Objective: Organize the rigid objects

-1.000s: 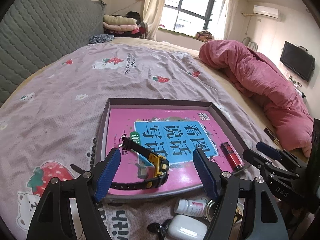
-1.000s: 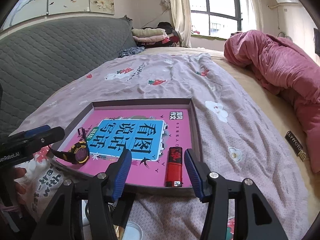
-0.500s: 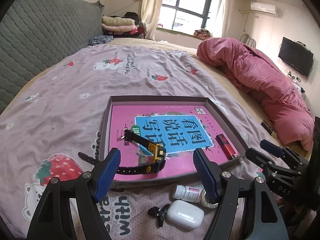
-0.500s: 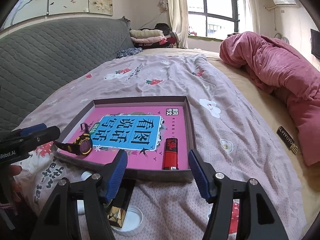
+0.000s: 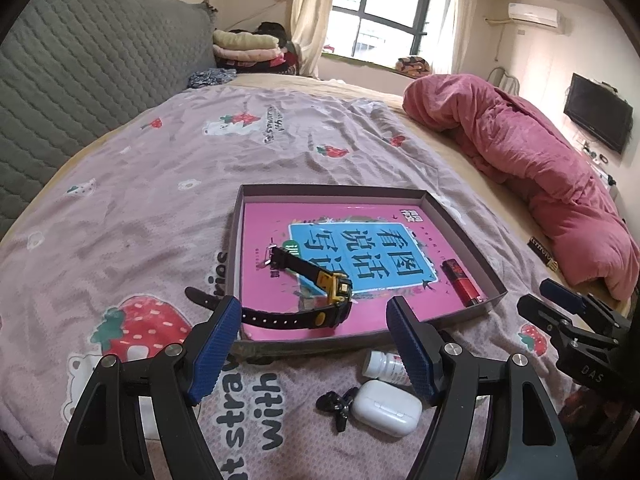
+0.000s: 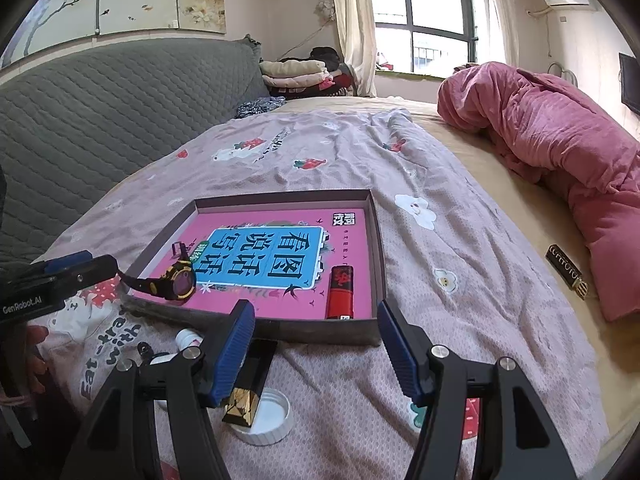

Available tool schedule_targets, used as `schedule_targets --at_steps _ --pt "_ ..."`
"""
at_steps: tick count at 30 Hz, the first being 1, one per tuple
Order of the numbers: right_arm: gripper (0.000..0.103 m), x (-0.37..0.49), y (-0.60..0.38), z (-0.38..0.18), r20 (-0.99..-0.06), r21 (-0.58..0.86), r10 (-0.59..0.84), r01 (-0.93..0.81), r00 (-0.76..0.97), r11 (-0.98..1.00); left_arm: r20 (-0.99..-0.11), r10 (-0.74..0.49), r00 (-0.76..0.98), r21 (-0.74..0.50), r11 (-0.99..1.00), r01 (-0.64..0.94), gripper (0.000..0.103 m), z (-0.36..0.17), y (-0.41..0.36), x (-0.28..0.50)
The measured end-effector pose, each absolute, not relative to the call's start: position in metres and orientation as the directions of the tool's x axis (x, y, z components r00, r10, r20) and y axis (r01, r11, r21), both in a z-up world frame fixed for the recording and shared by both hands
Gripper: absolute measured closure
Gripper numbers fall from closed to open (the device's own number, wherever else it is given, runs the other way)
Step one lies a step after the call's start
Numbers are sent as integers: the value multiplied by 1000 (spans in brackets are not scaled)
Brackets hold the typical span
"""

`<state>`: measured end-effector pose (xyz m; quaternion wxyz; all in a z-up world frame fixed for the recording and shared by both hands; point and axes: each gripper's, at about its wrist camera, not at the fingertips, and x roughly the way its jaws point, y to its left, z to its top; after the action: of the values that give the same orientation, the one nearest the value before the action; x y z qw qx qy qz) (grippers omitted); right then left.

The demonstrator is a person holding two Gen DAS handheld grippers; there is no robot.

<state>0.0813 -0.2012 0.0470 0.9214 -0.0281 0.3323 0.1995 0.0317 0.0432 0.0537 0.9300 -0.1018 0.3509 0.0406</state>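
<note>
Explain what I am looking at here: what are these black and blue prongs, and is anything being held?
They are two handheld grippers, each carrying a fisheye camera looking along its fingers. One picture comes from the left gripper, the other from the right gripper. Both are open and hold nothing. On the bedspread lies a shallow tray with a pink book, a watch whose strap hangs over the rim, and a red lighter. In front lie a pill bottle, a white earbud case and a white lid.
</note>
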Motion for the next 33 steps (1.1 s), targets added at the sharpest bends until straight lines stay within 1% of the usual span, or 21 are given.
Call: schedule_targets --at_steps 14,24,33 --pt "40 67 -199 48 -639 68 352 -406 684 911 -677 -12 736 -139 984 -111 27 54 35 21" --pt "40 59 -203 44 -668 100 358 -398 653 912 -733 -59 677 -184 976 -114 27 38 33 17" --pt "40 55 -205 43 -684 111 354 -389 638 915 -747 -55 662 -168 980 -107 27 36 27 10"
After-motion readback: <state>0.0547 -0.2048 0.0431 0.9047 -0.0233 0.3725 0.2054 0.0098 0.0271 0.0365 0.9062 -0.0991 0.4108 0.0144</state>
